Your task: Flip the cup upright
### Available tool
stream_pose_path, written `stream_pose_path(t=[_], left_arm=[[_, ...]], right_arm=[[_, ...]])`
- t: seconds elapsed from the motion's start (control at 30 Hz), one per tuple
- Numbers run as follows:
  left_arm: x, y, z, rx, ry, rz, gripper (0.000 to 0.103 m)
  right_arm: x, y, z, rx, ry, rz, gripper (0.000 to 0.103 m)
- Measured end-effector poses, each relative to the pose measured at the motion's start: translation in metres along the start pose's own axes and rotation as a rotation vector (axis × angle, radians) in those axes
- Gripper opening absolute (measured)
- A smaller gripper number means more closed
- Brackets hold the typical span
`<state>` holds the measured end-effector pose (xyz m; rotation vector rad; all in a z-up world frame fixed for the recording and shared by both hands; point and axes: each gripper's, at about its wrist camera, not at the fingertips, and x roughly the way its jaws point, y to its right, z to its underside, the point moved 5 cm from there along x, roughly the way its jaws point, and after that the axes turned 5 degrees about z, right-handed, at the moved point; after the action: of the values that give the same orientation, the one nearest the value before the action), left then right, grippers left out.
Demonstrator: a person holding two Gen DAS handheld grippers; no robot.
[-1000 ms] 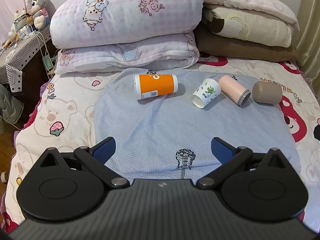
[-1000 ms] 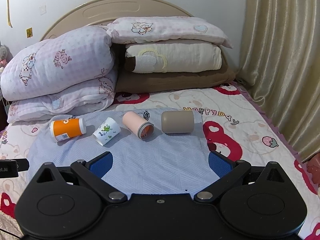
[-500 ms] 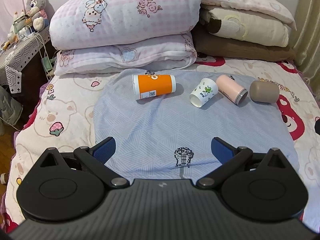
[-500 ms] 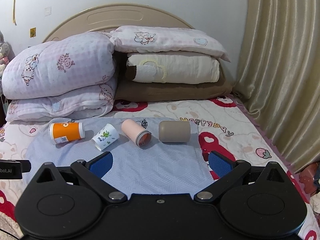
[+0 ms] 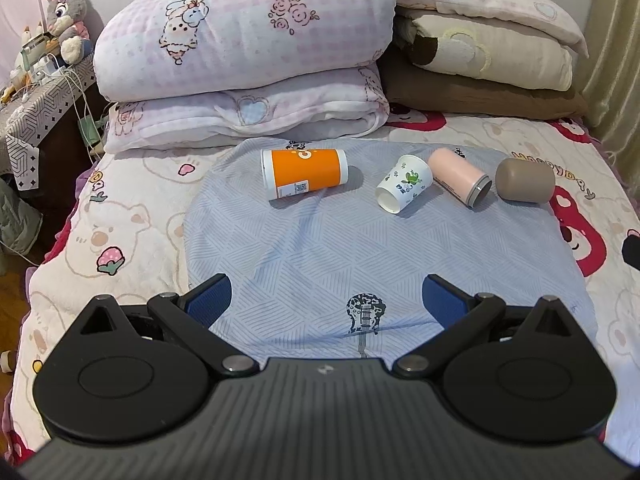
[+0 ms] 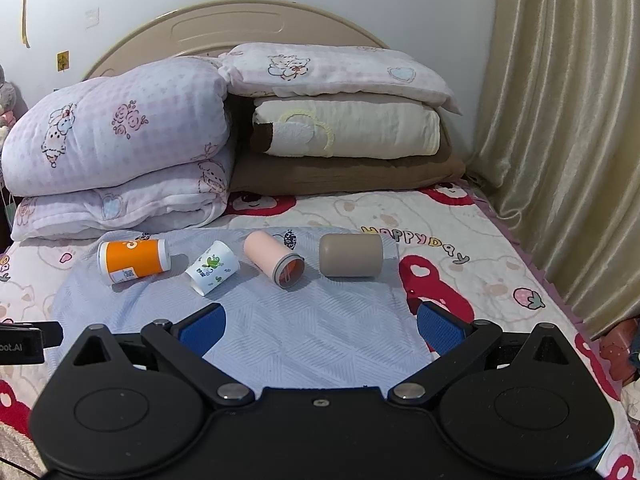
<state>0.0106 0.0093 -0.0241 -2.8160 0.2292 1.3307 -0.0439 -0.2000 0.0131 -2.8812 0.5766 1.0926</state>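
Several cups lie on their sides in a row on a blue cloth (image 5: pixel 320 248) on the bed. From left: an orange cup (image 5: pixel 304 173) (image 6: pixel 134 261), a white floral paper cup (image 5: pixel 404 184) (image 6: pixel 212 267), a pink cup (image 5: pixel 459 178) (image 6: pixel 274 259) with its mouth toward me, and a taupe cup (image 5: pixel 525 180) (image 6: pixel 351 255). My left gripper (image 5: pixel 326 300) is open and empty, well short of the cups. My right gripper (image 6: pixel 320 324) is open and empty, also short of them.
Stacked pillows and folded quilts (image 5: pixel 248 52) (image 6: pixel 344 120) sit behind the cups. A bedside table with a plush rabbit (image 5: pixel 64 20) stands at the left. A curtain (image 6: pixel 560 140) hangs at the right. The left gripper's body (image 6: pixel 20 346) shows at the right view's left edge.
Both grippers have pulled back and risen slightly, so the cups look a little farther away. The cups have not moved. Both grippers stay open.
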Motion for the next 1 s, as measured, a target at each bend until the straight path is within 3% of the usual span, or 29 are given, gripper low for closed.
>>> stream_pose_path(t=[0.73, 0.83, 1.0], left_arm=[[0.011, -0.009, -0.007, 0.034, -0.023, 0.009, 0.103], [0.013, -0.013, -0.015, 0.052, -0.02, 0.006, 0.103], [0.019, -0.027, -0.034, 0.06, -0.014, 0.039, 0.103]], right_arm=[[0.002, -0.012, -0.007, -0.04, -0.022, -0.058, 0.103], [0.002, -0.021, -0.014, -0.06, -0.032, -0.104, 0.103], [0.001, -0.049, -0.031, -0.174, 0.057, -0.208, 0.103]])
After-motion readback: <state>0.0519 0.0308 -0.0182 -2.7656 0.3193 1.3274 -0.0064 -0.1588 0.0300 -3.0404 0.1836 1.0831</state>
